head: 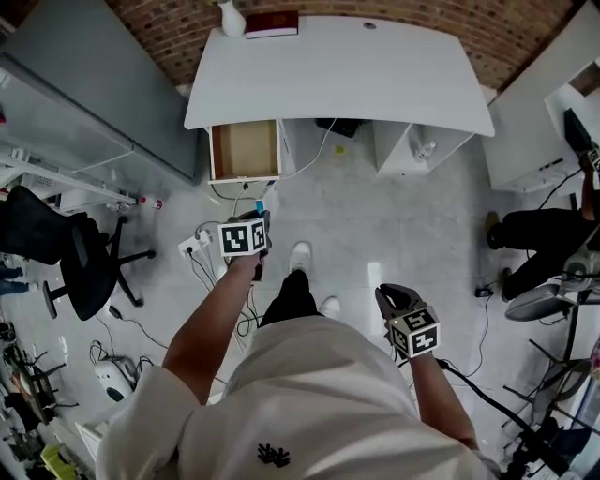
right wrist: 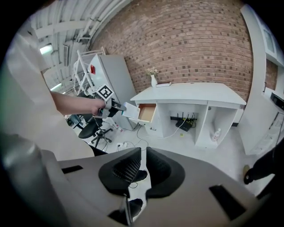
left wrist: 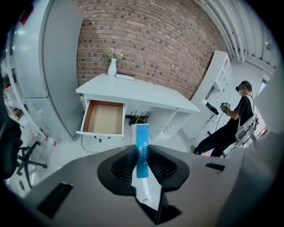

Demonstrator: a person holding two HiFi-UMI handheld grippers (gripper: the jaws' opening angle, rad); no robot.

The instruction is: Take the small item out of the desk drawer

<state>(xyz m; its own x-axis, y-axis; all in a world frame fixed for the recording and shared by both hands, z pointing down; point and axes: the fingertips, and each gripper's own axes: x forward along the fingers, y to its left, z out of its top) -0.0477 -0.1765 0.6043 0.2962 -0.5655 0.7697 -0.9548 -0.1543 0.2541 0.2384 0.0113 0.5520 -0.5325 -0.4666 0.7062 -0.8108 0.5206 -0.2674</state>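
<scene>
My left gripper is shut on a small blue and white box, which stands upright between the pads. In the head view that gripper hangs over the floor a step back from the desk, with the box at its tip. The desk drawer stands pulled out under the left end of the white desk, and its wooden bottom looks bare. My right gripper is shut with nothing between its pads; it is low at my right side. The right gripper view also shows the left gripper holding the box.
A white vase and a book sit on the desk's back edge. A black office chair stands at the left, with a power strip and cables on the floor. Another person stands at the right.
</scene>
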